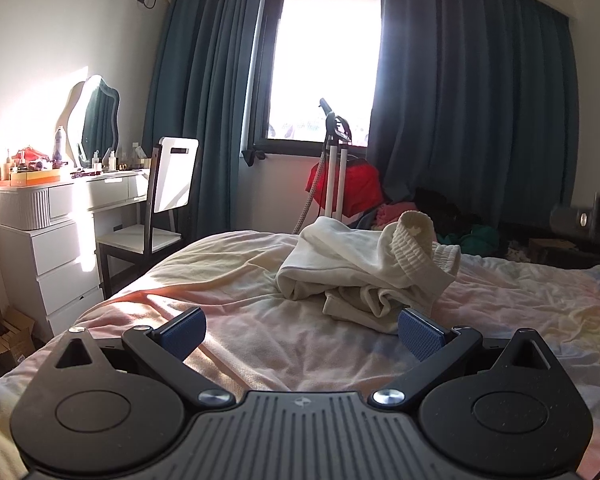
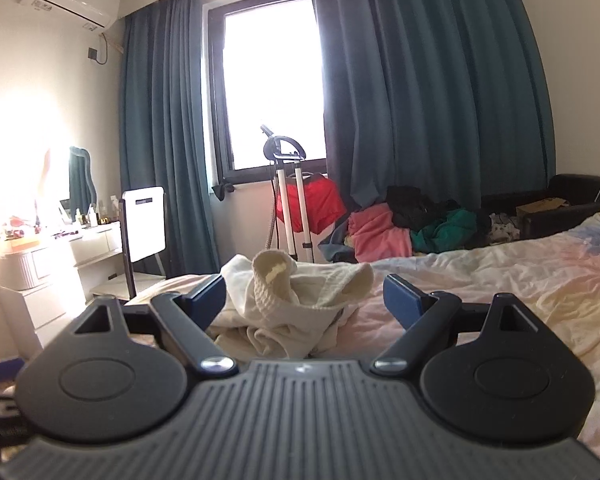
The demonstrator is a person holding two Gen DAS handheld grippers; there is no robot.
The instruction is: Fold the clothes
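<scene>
1. Plainly, a crumpled cream garment (image 1: 364, 276) is lying bunched on the bed (image 1: 236, 344), toward its far edge by the window; its ribbed waistband is standing up, and how the cloth underneath is folded is hard to make out.
2. The left gripper (image 1: 302, 330) is hovering over the pink and yellow sheet with its fingers spread wide, gripping nothing; the garment is sitting just beyond the blue pad (image 1: 420, 332) on its right side.
3. The right gripper (image 2: 304, 300) is also gaping, released, with the garment's near part lying between its fingers; whether cloth is touching the pads cannot be told.
4. Behind the bed, a heap of clothes (image 2: 400, 224) is being partly hidden by the mattress edge, and the dresser (image 2: 40, 280) is washing out in glare.
</scene>
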